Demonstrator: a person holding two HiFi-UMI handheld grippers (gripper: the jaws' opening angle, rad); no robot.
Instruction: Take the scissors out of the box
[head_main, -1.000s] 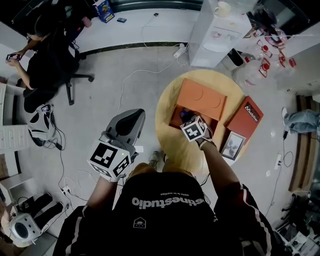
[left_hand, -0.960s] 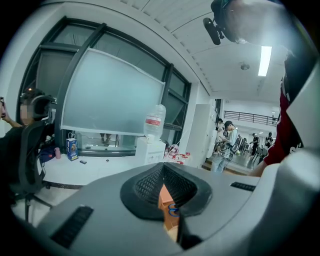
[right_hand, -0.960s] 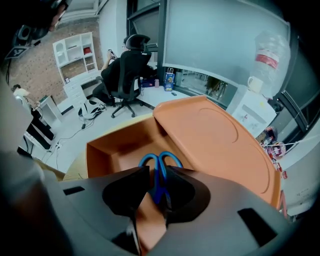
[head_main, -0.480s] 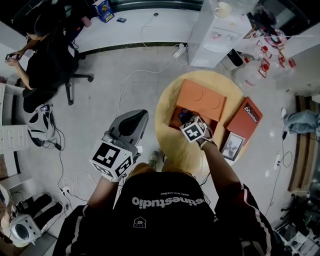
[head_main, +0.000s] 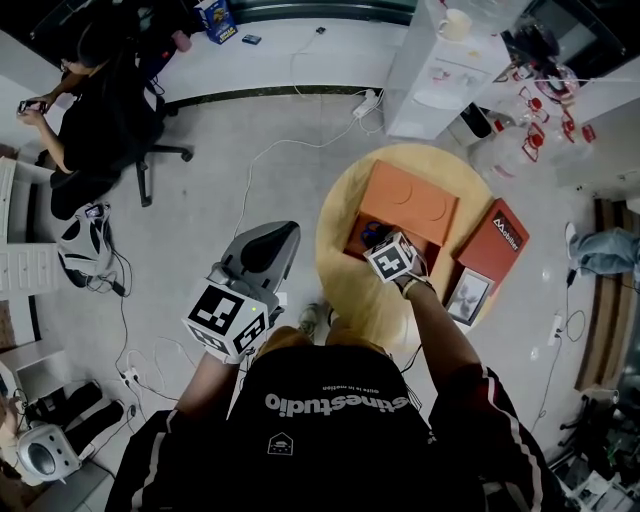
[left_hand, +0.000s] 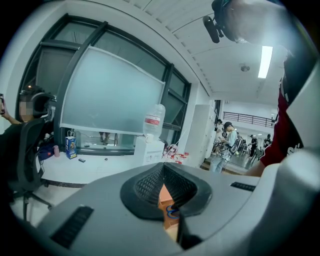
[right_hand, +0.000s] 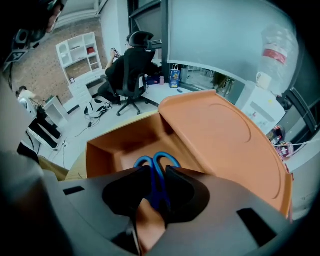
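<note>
An open orange box (head_main: 353, 241) stands on a round wooden table (head_main: 350, 290), with its lid (head_main: 412, 199) folded back. The blue-handled scissors (right_hand: 158, 162) lie inside the box, and only their handles (head_main: 371, 231) show in the head view. My right gripper (right_hand: 157, 176) reaches into the box (right_hand: 112, 150) and is shut on the scissors just below the handle loops. In the head view the marker cube covers the right gripper (head_main: 381, 242). My left gripper (head_main: 268, 243) hangs shut over the floor, left of the table, and holds nothing. Through the left gripper (left_hand: 164, 176) jaws I glimpse the scissors (left_hand: 172, 212).
A red box (head_main: 495, 238) and a framed picture (head_main: 468, 295) lie on the table's right side. A white cabinet (head_main: 440, 70) stands behind the table. A seated person (head_main: 85, 120) is at the far left, with cables and a power strip (head_main: 362, 103) on the floor.
Hardly anything has changed. The head view has shifted slightly. My right gripper stays in the box at the scissors, and my left gripper stays beside the table.
</note>
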